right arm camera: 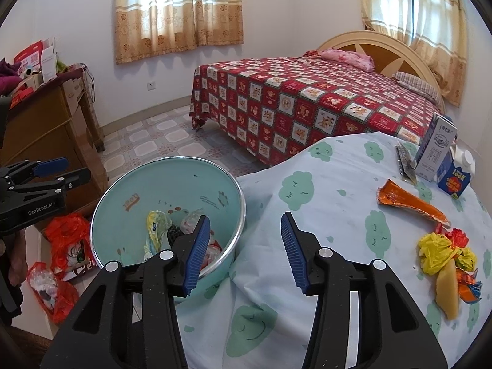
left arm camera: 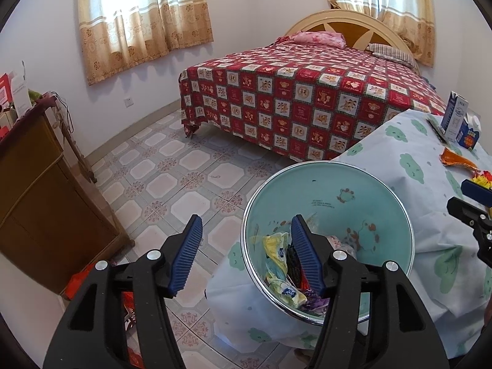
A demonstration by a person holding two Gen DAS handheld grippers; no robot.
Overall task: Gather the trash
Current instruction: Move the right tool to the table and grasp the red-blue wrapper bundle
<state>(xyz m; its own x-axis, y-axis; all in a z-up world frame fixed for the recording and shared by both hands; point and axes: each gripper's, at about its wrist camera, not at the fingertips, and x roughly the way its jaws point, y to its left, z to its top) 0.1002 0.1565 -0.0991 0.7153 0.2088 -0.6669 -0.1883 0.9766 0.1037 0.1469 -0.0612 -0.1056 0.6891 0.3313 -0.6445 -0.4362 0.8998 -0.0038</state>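
My left gripper [left arm camera: 246, 253] and right gripper [right arm camera: 246, 252] both gape empty by the wrapper-filled bin [right arm camera: 123, 184].

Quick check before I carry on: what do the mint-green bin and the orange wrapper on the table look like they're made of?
Mint-green round bin: probably glossy plastic, with smooth printed cartoon walls; its bright mirror-like rim looks like metal or chrome trim. Long orange wrapper: apparently thin shiny plastic or foil film, crinkled and catching glints, with a torn end.

Bin [right arm camera: 129, 196] left of the surface [right arm camera: 323, 215], wrappers [right arm camera: 156, 230] inside; 2 cartons [right arm camera: 436, 153] on surface, bed [right arm camera: 307, 101] behind.
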